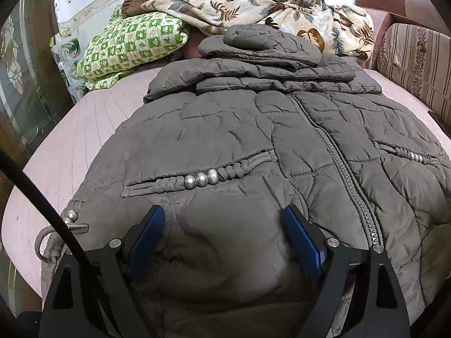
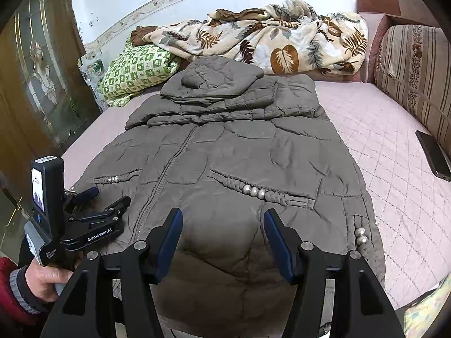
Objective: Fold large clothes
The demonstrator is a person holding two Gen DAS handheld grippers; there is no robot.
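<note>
A grey quilted jacket lies front up on a pink bed, zip closed. Its hood and sleeves are folded over the chest at the far end. My left gripper stands over the near hem on the left half, below the beaded pocket. Its jaws are wide apart and a hump of fabric rises between the blue pads. My right gripper is over the hem on the right half, also open with a puff of jacket between its pads. The left gripper shows in the right wrist view, held by a hand.
A leaf-print blanket and a green checked pillow lie beyond the jacket by the wall. A striped sofa cushion borders the bed on the right, with a dark phone beside it. A wooden glass door stands on the left.
</note>
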